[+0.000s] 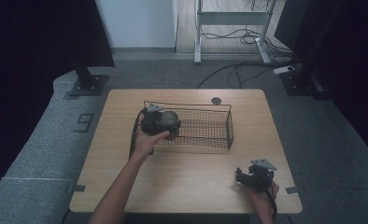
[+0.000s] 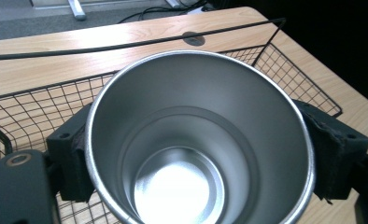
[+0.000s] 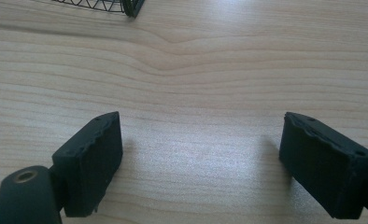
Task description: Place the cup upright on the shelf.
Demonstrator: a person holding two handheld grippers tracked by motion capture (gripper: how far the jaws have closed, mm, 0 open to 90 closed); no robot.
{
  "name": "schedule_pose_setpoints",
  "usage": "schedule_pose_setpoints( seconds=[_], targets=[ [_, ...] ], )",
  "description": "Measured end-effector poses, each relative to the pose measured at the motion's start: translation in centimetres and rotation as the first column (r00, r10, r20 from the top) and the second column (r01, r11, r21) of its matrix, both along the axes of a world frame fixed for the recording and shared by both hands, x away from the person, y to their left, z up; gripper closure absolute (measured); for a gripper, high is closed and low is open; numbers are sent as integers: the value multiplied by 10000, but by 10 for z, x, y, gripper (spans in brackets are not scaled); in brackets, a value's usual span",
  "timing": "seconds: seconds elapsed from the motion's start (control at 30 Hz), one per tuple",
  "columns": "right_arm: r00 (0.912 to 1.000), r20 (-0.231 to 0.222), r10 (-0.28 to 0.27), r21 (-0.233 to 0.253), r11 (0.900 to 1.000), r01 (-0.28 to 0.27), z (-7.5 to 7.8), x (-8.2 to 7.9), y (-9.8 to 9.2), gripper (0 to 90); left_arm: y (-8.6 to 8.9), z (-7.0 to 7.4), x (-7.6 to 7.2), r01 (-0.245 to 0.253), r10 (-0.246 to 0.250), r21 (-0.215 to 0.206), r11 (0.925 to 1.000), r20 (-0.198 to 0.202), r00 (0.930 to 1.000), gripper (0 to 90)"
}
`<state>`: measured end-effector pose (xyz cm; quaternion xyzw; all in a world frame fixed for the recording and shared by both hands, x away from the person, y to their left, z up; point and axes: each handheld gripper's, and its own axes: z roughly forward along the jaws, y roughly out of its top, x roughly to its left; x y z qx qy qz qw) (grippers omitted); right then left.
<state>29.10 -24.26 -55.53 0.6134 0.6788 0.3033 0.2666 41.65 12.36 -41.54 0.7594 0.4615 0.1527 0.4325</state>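
Note:
A steel cup (image 2: 198, 140) is clamped between the two black jaws of my left gripper (image 2: 198, 154), its open mouth facing the camera. In the high view that cup (image 1: 170, 120) hangs over the left end of the black wire basket (image 1: 222, 121), with my left gripper (image 1: 166, 125) shut on it. My right gripper (image 1: 240, 176) rests low over the table's front right part, jaws wide apart. In the right gripper view, the right gripper (image 3: 201, 163) has only bare wood between its pads (image 3: 91, 161).
The wooden table (image 1: 191, 172) has a round dark cable hole (image 1: 216, 100) behind the basket. A basket corner (image 3: 130, 7) shows at the top of the right gripper view. Stand feet and cables lie on the floor beyond the table.

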Motion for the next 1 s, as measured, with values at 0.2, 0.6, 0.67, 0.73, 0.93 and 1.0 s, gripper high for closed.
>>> schedule_pose_setpoints(
  seconds=[0.2, 0.6, 0.67, 0.73, 0.93, 1.0],
  targets=[
    [10000, 0, 0, 5, 10000, 0, 0, 0, 0, 133, -2, 2, 5, 16, -17, 97, 10000, 65, 10000, 146],
    [10000, 1, 6, 19, 10000, -6, 0, 0, 0, 133, -4, -2, 21, -40, 39, 219, 9998, 25, 10000, 146],
    [10000, 0, 7, 19, 10000, -7, 0, 0, 0, 133, -4, 0, 22, -30, 29, 214, 9998, 25, 10000, 146],
    [10000, 0, 5, 21, 10000, -5, 0, 0, 0, 133, -4, 1, 23, -30, 29, 212, 9998, 58, 10000, 146],
    [10000, 0, 5, 21, 10000, -5, 0, 0, 0, 133, -7, 2, 29, -28, 27, 250, 9997, 35, 10000, 146],
    [10000, -1, 4, 23, 10000, -4, 0, 0, 0, 133, -9, 0, 32, -40, 41, 293, 9996, -54, 10000, 146]
  ],
)
